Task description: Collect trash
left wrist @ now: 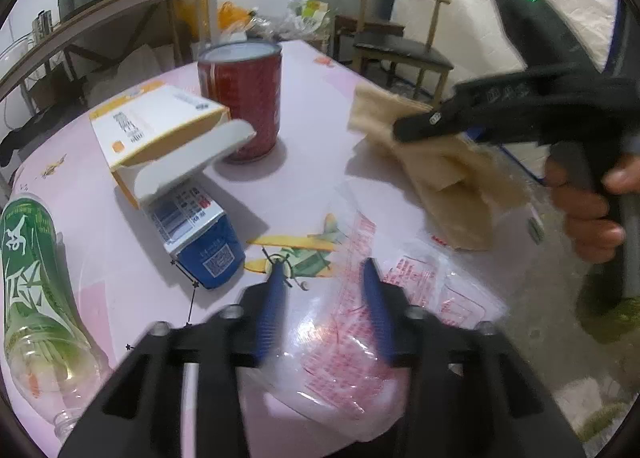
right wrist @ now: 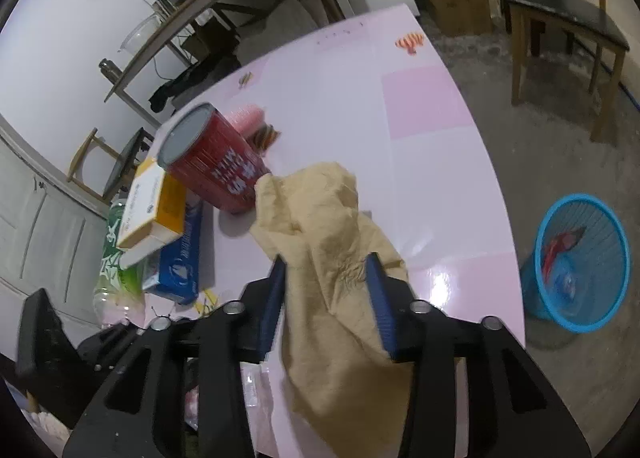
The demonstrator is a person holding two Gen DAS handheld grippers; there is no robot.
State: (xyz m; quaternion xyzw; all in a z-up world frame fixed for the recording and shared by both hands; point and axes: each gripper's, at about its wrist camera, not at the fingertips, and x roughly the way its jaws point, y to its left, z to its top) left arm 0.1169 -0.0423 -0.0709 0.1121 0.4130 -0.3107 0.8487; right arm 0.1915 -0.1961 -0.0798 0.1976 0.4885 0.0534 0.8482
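Note:
My left gripper (left wrist: 323,278) is shut on a clear plastic wrapper with red print (left wrist: 348,342), just above the pink table (left wrist: 312,178). My right gripper (right wrist: 326,278) is shut on a crumpled tan paper towel (right wrist: 320,226) and holds it above the table; it also shows in the left wrist view (left wrist: 436,174) at the right. Other trash lies on the table: a red can (left wrist: 240,98), a yellow and white box (left wrist: 160,134) resting on a blue and white carton (left wrist: 200,230), and a green plastic bottle (left wrist: 32,286) lying at the left.
A blue mesh bin (right wrist: 576,262) stands on the floor to the right of the table, with some trash inside. A wooden chair (left wrist: 400,42) stands beyond the table's far right side. A cluttered shelf (left wrist: 100,10) runs along the back wall.

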